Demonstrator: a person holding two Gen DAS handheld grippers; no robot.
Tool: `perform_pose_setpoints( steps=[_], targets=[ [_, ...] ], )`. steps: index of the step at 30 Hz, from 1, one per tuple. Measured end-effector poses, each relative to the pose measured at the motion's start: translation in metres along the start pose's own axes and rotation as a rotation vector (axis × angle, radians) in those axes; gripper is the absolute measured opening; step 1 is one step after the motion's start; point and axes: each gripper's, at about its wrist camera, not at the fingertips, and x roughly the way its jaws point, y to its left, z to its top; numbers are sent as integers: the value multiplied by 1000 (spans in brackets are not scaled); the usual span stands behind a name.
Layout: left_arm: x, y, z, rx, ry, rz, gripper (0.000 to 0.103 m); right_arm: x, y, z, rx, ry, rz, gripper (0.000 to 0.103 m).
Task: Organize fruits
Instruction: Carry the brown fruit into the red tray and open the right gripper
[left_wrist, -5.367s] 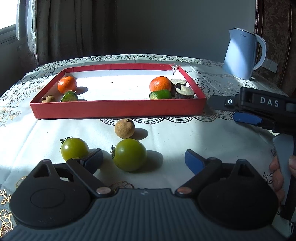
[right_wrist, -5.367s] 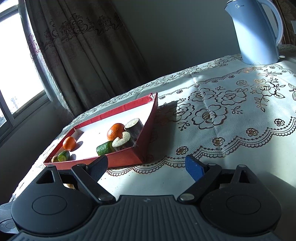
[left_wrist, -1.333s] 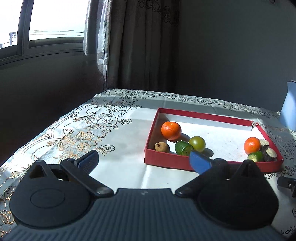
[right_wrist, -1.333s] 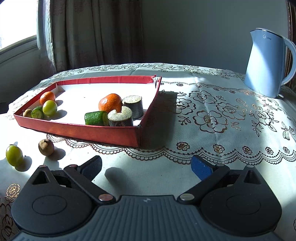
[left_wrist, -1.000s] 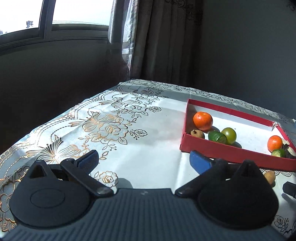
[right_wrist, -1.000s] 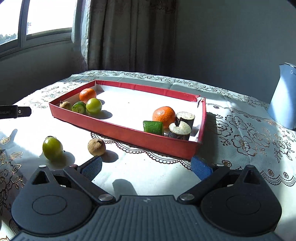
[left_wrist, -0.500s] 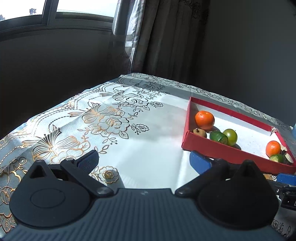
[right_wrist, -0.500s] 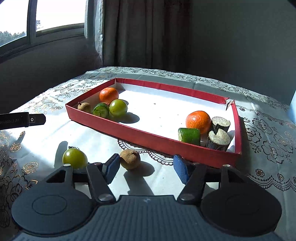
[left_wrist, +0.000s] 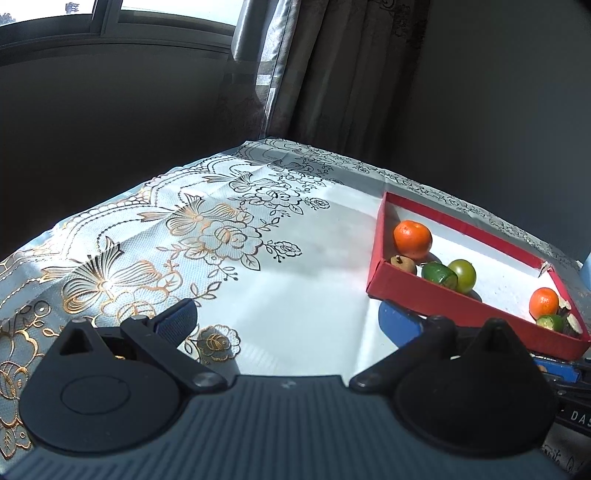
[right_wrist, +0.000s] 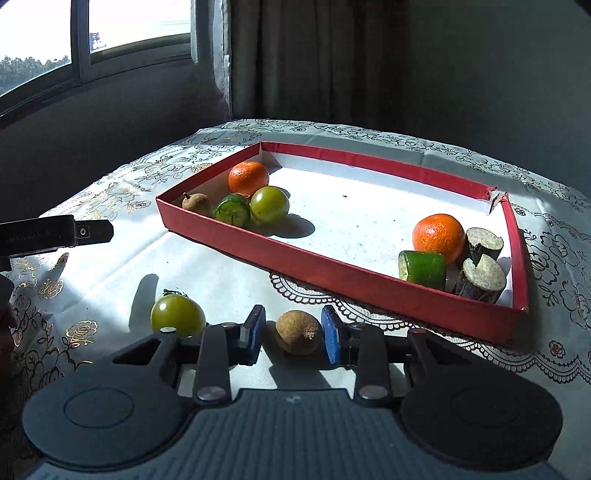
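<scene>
Brown fruit (right_wrist: 297, 331): we bracket it with the right gripper (right_wrist: 294, 334), jaws narrowed, not clearly touching.
Advice: we squeeze gently, then lift over the red tray (right_wrist: 332, 275) wall.
Left gripper (left_wrist: 286, 323): wide open, empty.

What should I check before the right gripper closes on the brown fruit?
1. Brown fruit sits between the right gripper pads: ok.
2. Pads touching the fruit: cannot tell; slim gaps seem to remain on both sides.
3. Green tomato on the tablecloth lies outside the left pad, clear of the grip: ok.
4. Red tray has bare floor in its middle for a drop: ok.
5. Left gripper open, holding nothing, off to the tray's left: ok.
6. Fruit centred depthwise on the pads: cannot tell.
</scene>
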Motion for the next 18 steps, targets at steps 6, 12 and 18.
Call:
perform_pose_setpoints(
  steps=[6, 12, 18],
  targets=[
    [0, 2, 0, -9, -1, 0, 103, -16, 5, -3, -1, -62, -4, 26],
    [0, 2, 0, -10, -1, 2, 103, -43, -25, 20, 51, -184, -75, 26],
    [0, 4, 0, -23, -1, 0, 103, -24, -53, 44, 76, -183, -119, 26]
  ],
)
